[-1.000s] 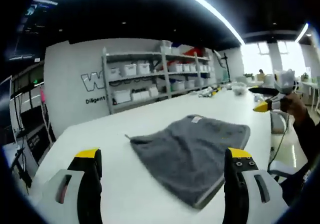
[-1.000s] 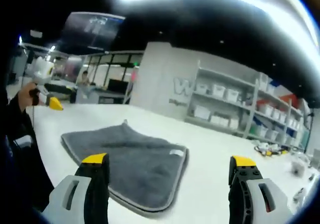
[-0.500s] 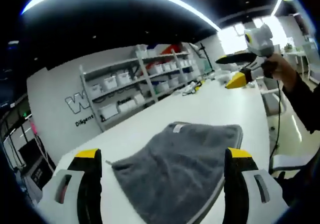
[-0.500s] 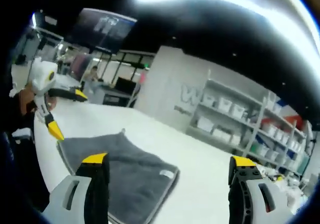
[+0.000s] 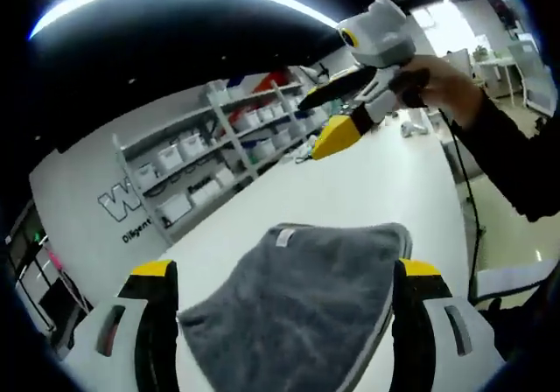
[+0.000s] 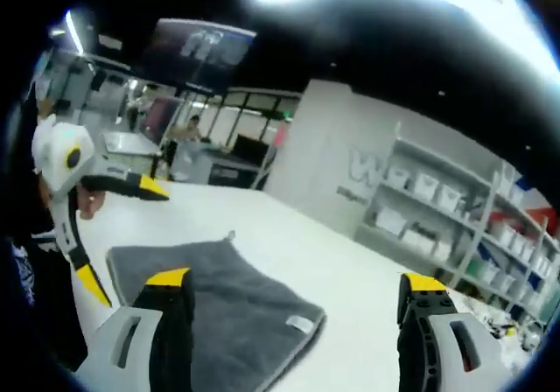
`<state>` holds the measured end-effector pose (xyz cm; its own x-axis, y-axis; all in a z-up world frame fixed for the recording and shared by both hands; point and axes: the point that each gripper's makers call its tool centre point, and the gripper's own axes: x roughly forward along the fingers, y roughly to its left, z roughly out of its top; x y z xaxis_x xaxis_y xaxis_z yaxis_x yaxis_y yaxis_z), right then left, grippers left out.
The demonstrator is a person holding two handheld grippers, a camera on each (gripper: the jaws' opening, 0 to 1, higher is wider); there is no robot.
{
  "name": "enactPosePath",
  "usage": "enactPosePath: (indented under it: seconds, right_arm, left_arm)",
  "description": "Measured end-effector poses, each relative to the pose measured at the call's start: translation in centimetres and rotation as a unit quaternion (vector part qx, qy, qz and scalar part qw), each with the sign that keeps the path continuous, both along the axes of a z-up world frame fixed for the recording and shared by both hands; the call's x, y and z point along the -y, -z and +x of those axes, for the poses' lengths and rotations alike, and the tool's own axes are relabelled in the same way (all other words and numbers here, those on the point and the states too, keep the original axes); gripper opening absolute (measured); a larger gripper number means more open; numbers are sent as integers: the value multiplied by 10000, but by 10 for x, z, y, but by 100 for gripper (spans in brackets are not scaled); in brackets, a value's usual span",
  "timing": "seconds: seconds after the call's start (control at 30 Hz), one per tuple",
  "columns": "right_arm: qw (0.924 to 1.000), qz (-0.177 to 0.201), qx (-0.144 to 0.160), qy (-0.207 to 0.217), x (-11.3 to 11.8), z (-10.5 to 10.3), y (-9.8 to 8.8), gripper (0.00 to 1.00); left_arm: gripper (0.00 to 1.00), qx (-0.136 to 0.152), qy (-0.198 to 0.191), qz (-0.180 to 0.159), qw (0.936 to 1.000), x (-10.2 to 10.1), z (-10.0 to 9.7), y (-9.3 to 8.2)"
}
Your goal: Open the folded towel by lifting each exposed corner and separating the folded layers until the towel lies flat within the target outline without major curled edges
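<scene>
One folded grey towel (image 5: pixel 306 296) lies on the white table (image 5: pixel 385 191) in the lower centre of the left gripper view, between the released jaws of the left gripper (image 5: pixel 284 322). At upper right there, the right gripper (image 5: pixel 337 116) hangs above the table with jaws parted, shelves (image 5: pixel 219 147) of white bins behind. In the right gripper view the left gripper (image 6: pixel 118 239) stands at far left, the towel (image 6: pixel 219 309) at lower left, and the right gripper (image 6: pixel 289 322) gapes empty.

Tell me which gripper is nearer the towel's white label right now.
Left, as a judgement. The left gripper has the grey towel between its open jaws, the white label just beyond. The right gripper is raised above the table, clear of the towel.
</scene>
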<state>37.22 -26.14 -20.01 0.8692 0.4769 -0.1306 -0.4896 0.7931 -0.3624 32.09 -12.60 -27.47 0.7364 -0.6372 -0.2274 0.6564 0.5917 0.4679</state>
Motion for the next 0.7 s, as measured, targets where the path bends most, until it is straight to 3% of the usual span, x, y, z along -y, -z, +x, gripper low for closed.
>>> enactPosePath:
  seconds: [0.23, 0.33, 0.43, 0.57, 0.7]
  right_arm:
    - [9984, -18, -156, -545, -7, 16, -5, 96]
    - [9944, 101, -550, -898, -14, 33, 7, 96]
    - [9931, -107, -553, -1024, -19, 46, 10, 96]
    - [9875, -81, -591, -1458, -28, 51, -3, 96]
    - [9867, 43, -738, -1449, -22, 70, -13, 96]
  left_arm:
    - [100, 40, -15, 157, 9999, 6, 4, 2]
    - [100, 231, -100, 230, 9994, 8, 7, -4]
    - [100, 271, -127, 244, 9993, 9, 8, -6]
    - [100, 294, -151, 362, 9988, 11, 11, -5]
    - [100, 361, -203, 415, 9983, 12, 13, -8]
